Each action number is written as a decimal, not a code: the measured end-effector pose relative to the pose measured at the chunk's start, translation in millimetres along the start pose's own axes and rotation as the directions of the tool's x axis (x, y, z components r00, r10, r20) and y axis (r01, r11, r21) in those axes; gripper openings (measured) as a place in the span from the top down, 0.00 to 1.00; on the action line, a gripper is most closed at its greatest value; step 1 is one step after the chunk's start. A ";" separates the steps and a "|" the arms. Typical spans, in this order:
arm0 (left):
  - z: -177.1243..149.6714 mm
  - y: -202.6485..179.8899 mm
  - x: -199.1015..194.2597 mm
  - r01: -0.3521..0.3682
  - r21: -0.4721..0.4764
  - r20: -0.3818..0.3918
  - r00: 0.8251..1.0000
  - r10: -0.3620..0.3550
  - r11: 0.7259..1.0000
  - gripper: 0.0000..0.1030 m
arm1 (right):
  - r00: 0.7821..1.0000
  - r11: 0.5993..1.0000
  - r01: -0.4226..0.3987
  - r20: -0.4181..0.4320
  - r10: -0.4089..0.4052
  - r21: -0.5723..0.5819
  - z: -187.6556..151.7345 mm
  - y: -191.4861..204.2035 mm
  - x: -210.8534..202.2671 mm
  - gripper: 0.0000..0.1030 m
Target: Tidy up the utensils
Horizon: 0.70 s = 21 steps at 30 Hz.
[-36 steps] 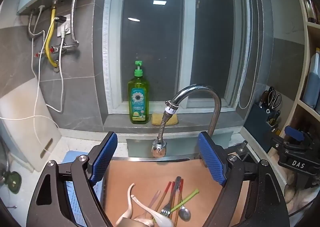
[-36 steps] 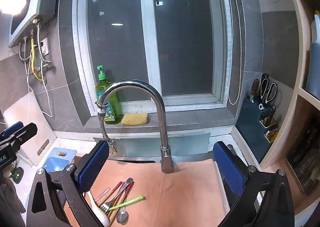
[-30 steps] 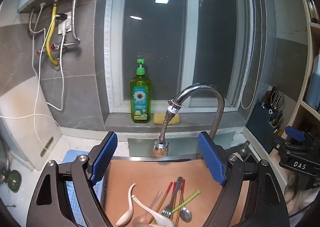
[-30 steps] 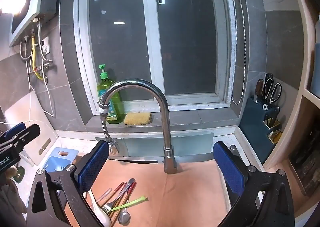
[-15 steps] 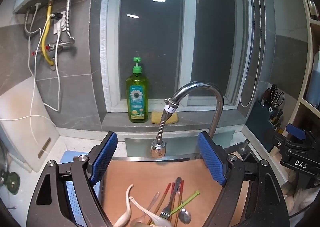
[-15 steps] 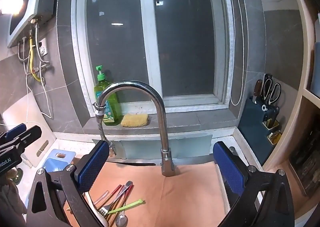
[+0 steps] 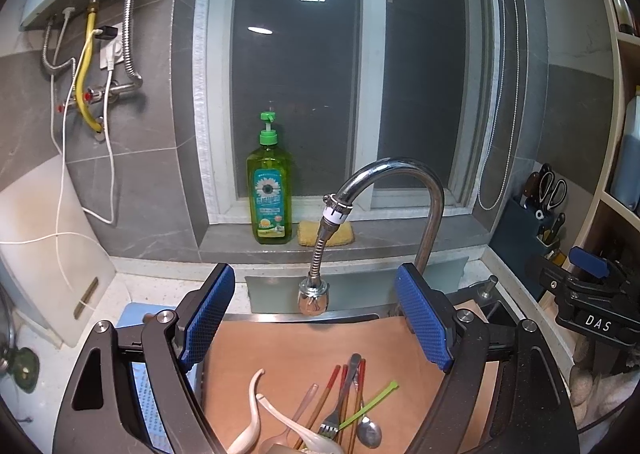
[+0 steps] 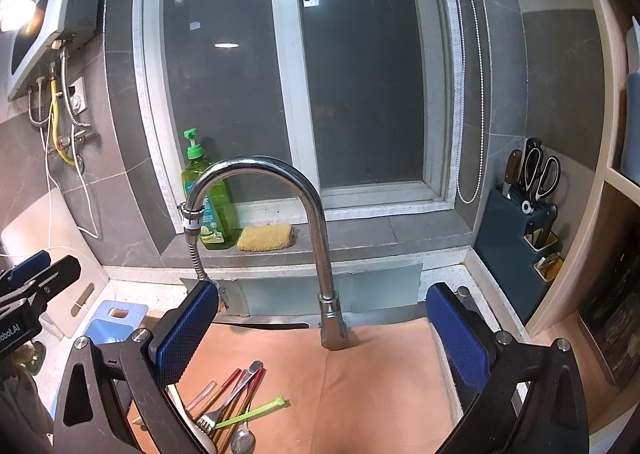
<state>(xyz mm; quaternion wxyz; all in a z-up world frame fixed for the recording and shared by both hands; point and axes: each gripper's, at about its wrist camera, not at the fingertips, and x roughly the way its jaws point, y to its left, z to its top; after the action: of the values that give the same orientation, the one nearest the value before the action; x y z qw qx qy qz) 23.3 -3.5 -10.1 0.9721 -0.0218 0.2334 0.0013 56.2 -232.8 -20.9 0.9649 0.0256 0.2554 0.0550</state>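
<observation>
A pile of utensils lies on an orange mat (image 7: 304,346) over the sink: white spoons (image 7: 253,410), red chopsticks (image 7: 331,390), a fork (image 7: 340,406), a green stick (image 7: 370,402) and a metal spoon (image 7: 369,434). My left gripper (image 7: 316,318) hovers open just above and behind the pile, holding nothing. My right gripper (image 8: 324,334) is also open and empty, to the right of the pile, where the fork (image 8: 230,398) and the green stick (image 8: 252,412) show by its left finger. The lower part of the pile is cut off by the frame edge.
A curved chrome faucet (image 7: 404,178) with a hose nozzle (image 7: 314,294) rises behind the mat. Soap bottle (image 7: 269,198) and yellow sponge (image 7: 326,233) sit on the sill. A dark blue knife block (image 8: 520,230) with scissors stands at the right. Blue (image 8: 114,320) and white (image 7: 44,246) cutting boards lie left.
Both views sway slightly; the grippers stay open and the utensils lie where they were.
</observation>
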 end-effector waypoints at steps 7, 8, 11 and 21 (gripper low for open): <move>-0.7 1.4 0.7 0.001 -0.001 -0.002 1.000 -0.001 1.000 0.20 | 1.000 1.000 -0.003 -0.014 0.002 -0.006 -1.0 1.7 2.7 0.00; -0.9 1.8 1.2 0.002 -0.002 -0.004 1.000 -0.002 1.000 0.20 | 1.000 1.000 -0.004 -0.017 0.004 -0.006 -0.9 1.9 3.3 0.00; -1.6 2.0 2.2 0.004 -0.002 -0.008 1.000 -0.004 1.000 0.20 | 1.000 1.000 -0.003 -0.019 0.003 -0.008 -0.9 3.3 3.7 0.00; -2.5 -1.2 3.2 0.006 0.003 -0.009 1.000 -0.006 1.000 0.20 | 0.998 1.000 -0.015 -0.068 0.015 -0.005 -4.7 5.7 10.2 0.00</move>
<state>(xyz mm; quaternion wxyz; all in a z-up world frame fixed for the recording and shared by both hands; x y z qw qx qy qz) 25.0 -4.8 -13.7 0.9711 -0.0211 0.2379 -0.0018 62.0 -225.8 -29.5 0.9554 0.0230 0.2875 0.0637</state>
